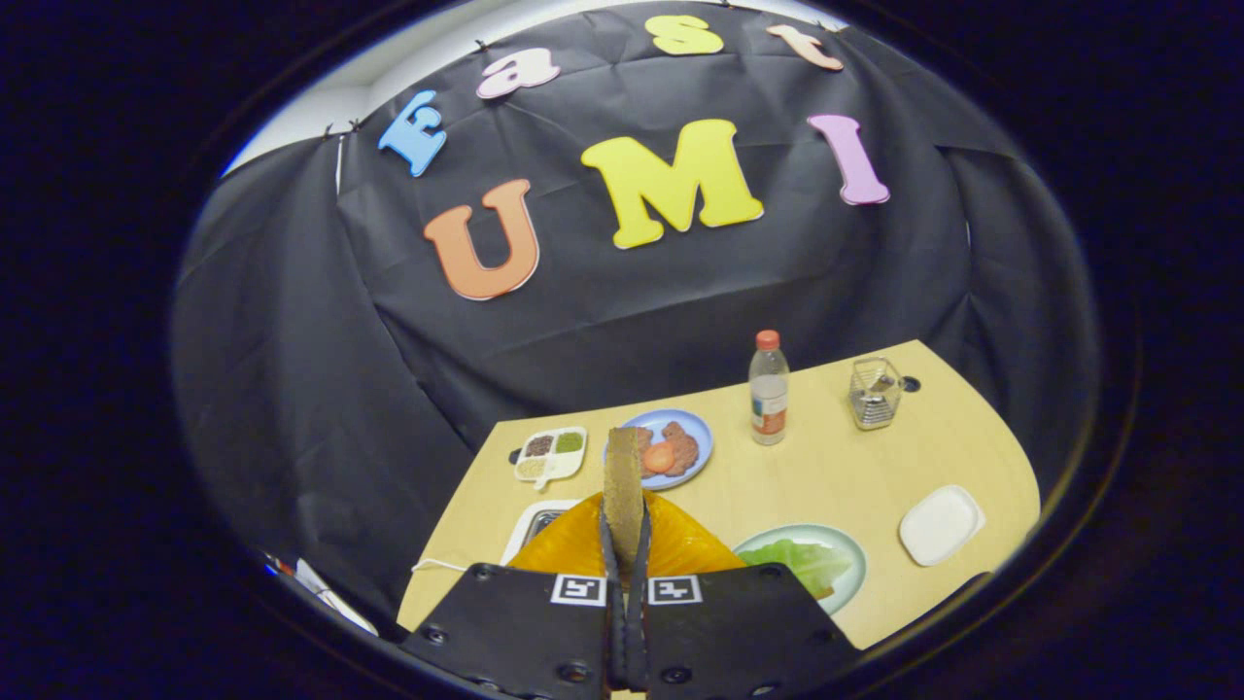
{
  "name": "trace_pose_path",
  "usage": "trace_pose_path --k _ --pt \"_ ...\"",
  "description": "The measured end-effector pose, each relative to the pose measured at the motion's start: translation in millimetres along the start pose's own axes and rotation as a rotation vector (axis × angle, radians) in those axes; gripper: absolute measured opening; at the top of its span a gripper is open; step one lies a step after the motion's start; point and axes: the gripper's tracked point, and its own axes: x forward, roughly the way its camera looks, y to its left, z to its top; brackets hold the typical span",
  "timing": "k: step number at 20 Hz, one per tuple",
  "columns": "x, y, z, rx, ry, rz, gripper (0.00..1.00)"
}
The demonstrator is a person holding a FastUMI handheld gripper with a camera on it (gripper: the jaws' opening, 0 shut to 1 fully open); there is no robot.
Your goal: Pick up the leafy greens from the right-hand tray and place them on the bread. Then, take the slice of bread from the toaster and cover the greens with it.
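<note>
My gripper [623, 533] is shut on a brown slice of bread [623, 472], which stands on edge between the fingers and sticks up past their tips. It hangs just above the orange toaster [685, 549] lying under the fingers. To the right of the fingers, a pale green plate [847, 546] carries the leafy greens [799, 562]; what lies beneath them is mostly hidden. Further right sits a white tray [940, 525] with nothing on it.
Beyond the fingers a blue plate [696, 428] holds meat patties and a tomato slice, with a divided condiment dish [550, 454] to its left. A bottle with a red cap [768, 389] and a wire holder [874, 394] stand at the back of the wooden table [826, 467].
</note>
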Motion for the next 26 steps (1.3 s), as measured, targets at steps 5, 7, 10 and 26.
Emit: trace_pose_path --k 5,7,10,26 --pt "1.8 -61.1 -21.1 -0.038 0.024 -0.079 0.01" --pt "9.9 -76.6 -38.6 -0.066 0.056 -0.09 0.01" --pt "22.6 -87.8 -67.7 -0.092 0.106 -0.067 0.01" --pt "64.3 -113.3 -150.4 -0.146 0.218 -0.008 0.05"
